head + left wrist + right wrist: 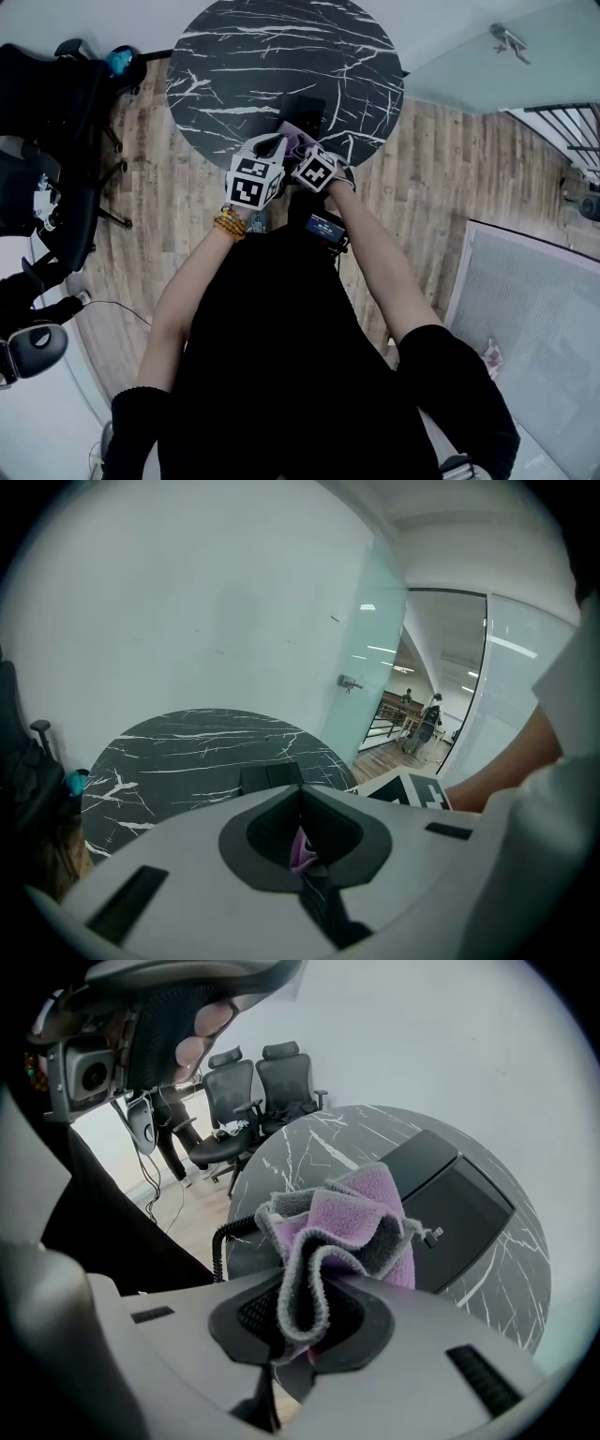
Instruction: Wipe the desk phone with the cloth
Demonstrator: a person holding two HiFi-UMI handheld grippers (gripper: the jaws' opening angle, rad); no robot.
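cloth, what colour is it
The cloth is purple with grey edging, and it shows best in the right gripper view.

Black marble table (244,56), office chairs (262,1091)

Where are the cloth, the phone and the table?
cloth (364,1208), right gripper view, on its purple fold.
phone (464,1202), right gripper view, on its flat dark top.
table (262,56), head view, on its bare marble top.

Round black marble table (234,66) (white-veined), wood plank floor (469,169), black office chairs (56,112), pale glass door (544,66).
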